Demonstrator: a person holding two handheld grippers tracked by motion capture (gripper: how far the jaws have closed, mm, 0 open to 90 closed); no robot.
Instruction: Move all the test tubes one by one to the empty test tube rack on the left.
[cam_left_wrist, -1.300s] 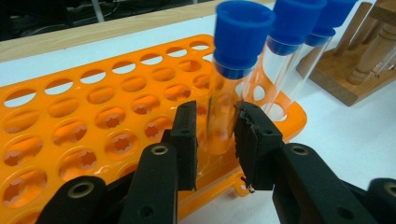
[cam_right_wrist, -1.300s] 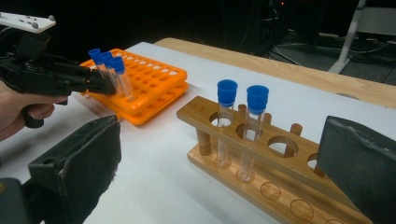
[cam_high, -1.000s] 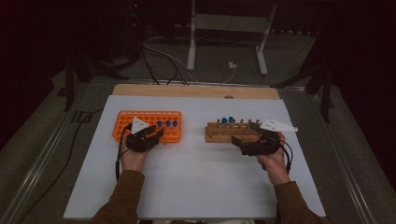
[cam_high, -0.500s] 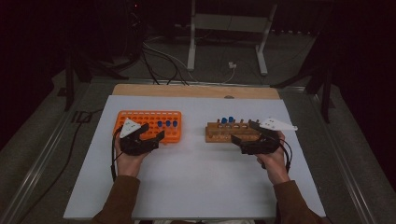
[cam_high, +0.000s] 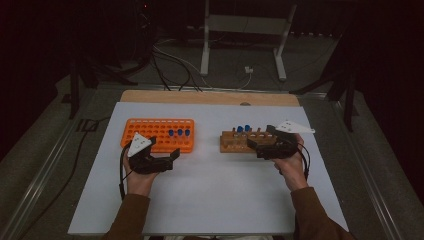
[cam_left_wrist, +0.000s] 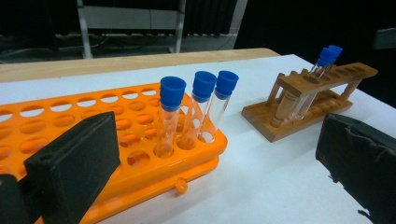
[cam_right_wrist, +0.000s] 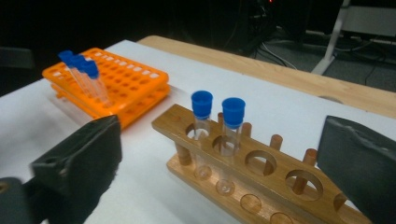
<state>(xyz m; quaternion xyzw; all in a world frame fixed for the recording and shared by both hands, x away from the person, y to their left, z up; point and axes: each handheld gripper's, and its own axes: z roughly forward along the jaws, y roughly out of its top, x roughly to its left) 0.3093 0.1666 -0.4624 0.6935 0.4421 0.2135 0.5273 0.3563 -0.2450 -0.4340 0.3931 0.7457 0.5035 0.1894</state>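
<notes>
Dark floor, cables and a metal stand surround a white table top (cam_high: 210, 200) with a bare wooden strip along its far edge. At about ten o'clock from the table's middle lies a flat orange plastic tube rack (cam_high: 150, 131) full of round holes; three clear test tubes with blue caps (cam_left_wrist: 195, 112) stand side by side in holes near its right end. At about two o'clock sits a brown wooden tube rack (cam_high: 235, 142) with pegs, holding two more blue-capped clear tubes (cam_right_wrist: 217, 133) upright in neighbouring holes.

The left gripper (cam_high: 161, 161) hovers just at the six o'clock edge of the orange rack; its jaws have just been opening and now stand wide apart with nothing between them. The right gripper (cam_high: 257, 148) sits at the near right end of the wooden rack, jaws also spread wide, gripping nothing.
</notes>
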